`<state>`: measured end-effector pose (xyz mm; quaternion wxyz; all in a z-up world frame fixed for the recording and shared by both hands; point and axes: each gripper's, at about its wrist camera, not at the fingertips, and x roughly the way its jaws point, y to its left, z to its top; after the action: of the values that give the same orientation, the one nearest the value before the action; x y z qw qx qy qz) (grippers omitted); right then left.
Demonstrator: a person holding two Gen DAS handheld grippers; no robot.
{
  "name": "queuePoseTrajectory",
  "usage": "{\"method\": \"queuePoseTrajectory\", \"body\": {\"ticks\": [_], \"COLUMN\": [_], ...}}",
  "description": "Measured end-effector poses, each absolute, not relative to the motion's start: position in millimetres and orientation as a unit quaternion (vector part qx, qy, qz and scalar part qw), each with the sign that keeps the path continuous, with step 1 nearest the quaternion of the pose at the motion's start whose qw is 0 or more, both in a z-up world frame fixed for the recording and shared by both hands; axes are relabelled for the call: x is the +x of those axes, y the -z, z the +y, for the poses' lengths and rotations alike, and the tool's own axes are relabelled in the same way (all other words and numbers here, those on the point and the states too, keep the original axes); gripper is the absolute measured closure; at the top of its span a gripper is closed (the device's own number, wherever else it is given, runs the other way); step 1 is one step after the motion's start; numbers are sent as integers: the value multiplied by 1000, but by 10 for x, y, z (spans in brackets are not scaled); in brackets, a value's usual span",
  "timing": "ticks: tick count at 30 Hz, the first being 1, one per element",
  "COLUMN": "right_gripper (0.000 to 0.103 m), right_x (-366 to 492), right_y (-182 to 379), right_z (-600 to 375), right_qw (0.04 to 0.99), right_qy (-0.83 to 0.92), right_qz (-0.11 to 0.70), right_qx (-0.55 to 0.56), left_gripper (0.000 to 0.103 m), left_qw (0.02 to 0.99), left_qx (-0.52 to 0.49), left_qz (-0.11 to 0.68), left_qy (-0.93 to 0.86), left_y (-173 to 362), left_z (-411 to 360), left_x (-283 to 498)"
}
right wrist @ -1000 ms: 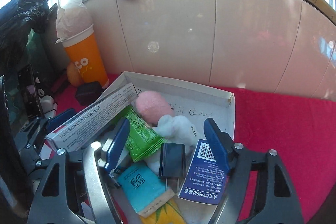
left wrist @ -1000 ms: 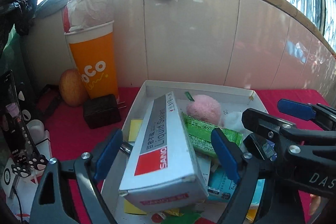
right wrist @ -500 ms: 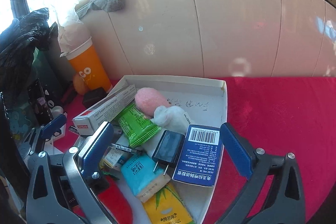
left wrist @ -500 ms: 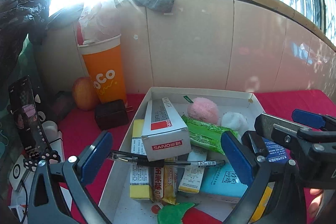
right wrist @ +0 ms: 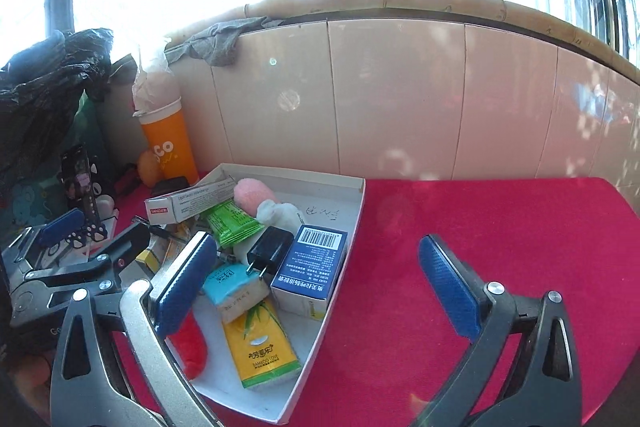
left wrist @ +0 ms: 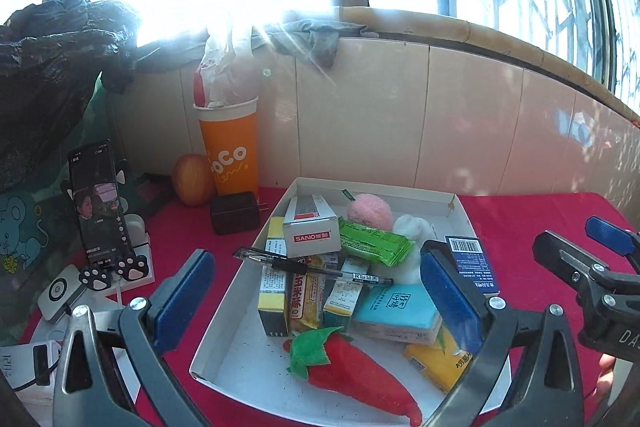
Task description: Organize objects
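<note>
Overhead, both hand-held grippers [left wrist: 316, 295] [right wrist: 320, 287] spread wide, empty, above the white tray [left wrist: 224, 315].

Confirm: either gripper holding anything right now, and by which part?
Nothing held. Left gripper and right gripper both have open, empty fingers above the white tray.

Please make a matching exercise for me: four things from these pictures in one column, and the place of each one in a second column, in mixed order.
Things
1. pen
2. apple
3. phone
4. black plug

Places
A. upright in a stand with cat paws
B. lying across the packets in the white box
C. beside the orange cup, on the red cloth
D. in the box, next to the blue carton

Pairs: 1-B, 2-C, 3-A, 4-D
</note>
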<state>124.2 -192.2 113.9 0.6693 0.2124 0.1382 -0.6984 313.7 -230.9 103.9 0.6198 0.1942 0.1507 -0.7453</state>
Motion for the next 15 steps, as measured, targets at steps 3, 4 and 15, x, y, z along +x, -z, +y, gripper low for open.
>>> {"method": "queuePoseTrajectory", "body": {"ticks": [3, 4, 15], "right_gripper": [1, 1, 1], "right_x": [1199, 1188, 869], "right_y": [-1187, -1202, -1280], "right_z": [-1735, -1676, -1128], "right_qw": [665, 662, 617], "right_qy": [708, 712, 754], "right_qz": [130, 128, 106], "right_qx": [201, 197, 196], "left_gripper": [0, 0, 0], "left_qw": [628, 629, 636], "left_qx": [188, 187, 196], "left_qz": [154, 155, 160], "left_qy": [739, 739, 729], "left_y": [-1115, -1137, -1194], "left_z": [-2181, -2141, -1771], "left_x": [3133, 3128, 3116]}}
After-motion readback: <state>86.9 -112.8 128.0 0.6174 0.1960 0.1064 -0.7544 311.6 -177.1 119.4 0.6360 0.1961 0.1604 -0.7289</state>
